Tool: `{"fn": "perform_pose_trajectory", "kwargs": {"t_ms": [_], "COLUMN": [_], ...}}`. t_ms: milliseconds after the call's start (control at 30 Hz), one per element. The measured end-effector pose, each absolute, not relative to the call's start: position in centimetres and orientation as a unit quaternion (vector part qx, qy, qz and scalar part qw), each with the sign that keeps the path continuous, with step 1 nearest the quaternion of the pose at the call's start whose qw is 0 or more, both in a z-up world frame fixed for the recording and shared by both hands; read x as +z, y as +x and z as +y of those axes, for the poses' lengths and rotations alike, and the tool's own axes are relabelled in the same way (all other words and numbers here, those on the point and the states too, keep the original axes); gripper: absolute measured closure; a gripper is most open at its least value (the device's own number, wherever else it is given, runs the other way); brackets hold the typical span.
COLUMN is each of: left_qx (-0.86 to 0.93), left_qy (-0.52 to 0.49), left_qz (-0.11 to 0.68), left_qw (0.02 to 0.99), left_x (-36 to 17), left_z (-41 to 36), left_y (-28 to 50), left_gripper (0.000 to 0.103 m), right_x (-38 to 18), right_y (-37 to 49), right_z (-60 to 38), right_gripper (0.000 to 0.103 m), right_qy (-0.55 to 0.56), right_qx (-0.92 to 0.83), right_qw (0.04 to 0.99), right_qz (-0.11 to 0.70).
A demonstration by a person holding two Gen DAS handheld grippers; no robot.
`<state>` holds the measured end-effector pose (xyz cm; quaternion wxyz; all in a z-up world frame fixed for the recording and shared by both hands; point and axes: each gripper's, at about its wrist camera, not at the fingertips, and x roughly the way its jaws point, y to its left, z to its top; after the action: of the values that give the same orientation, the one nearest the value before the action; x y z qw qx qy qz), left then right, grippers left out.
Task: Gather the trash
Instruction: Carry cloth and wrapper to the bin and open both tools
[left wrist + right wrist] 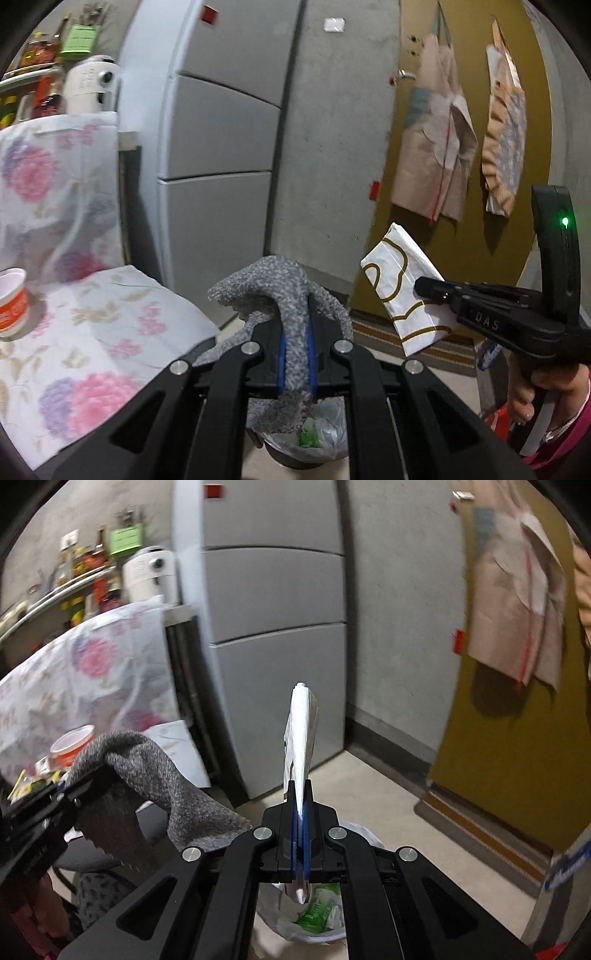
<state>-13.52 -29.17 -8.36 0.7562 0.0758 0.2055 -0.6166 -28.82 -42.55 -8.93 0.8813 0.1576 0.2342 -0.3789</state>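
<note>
My left gripper (295, 314) is shut on a grey knitted cloth (273, 288) that drapes over its fingers; it also shows in the right wrist view (147, 771). My right gripper (300, 794) is shut on a flat white paper packet with gold lines (301, 731), seen from the side in the left wrist view (400, 288). Both are held above a bin lined with a clear bag (314, 923), which holds green and white wrappers and also shows in the left wrist view (317, 439).
A table with a floral cloth (92, 332) stands at the left, with an orange and white cup (13, 302) on it. A grey fridge (221, 147) stands behind. A yellow door (461, 258) with hanging bags is at the right. A doormat (480, 834) lies before it.
</note>
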Motion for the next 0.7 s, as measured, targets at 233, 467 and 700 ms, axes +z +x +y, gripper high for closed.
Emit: {"fn": "perform_pose_trajectory", "kwargs": {"t_ms": [233, 467, 700], "left_qx": [-0.615, -0.624, -0.629], "left_qy": [0.119, 0.138, 0.154], "left_qz": [0.262, 0.300, 0.325], "left_qw": [0.734, 0.708, 0.689], "left_x": [-13.6, -16.2, -17.4], "left_z": [-34.8, -38.6, -40.9], "left_y": [-13.2, -12.5, -12.4], "left_gripper": [0.096, 0.096, 0.064], "right_x": [-14.9, -19.3, -22.6], "right_y": [-29.5, -29.0, -28.0], "right_z": [-46.3, -49.8, -52.0], "right_gripper": [0.100, 0.097, 0.095], "right_qy": [0.208, 0.244, 0.275], "right_qx": [-0.389, -0.385, -0.385], "right_qw": [0.853, 0.830, 0.807], "right_qz": [0.278, 0.323, 0.354]}}
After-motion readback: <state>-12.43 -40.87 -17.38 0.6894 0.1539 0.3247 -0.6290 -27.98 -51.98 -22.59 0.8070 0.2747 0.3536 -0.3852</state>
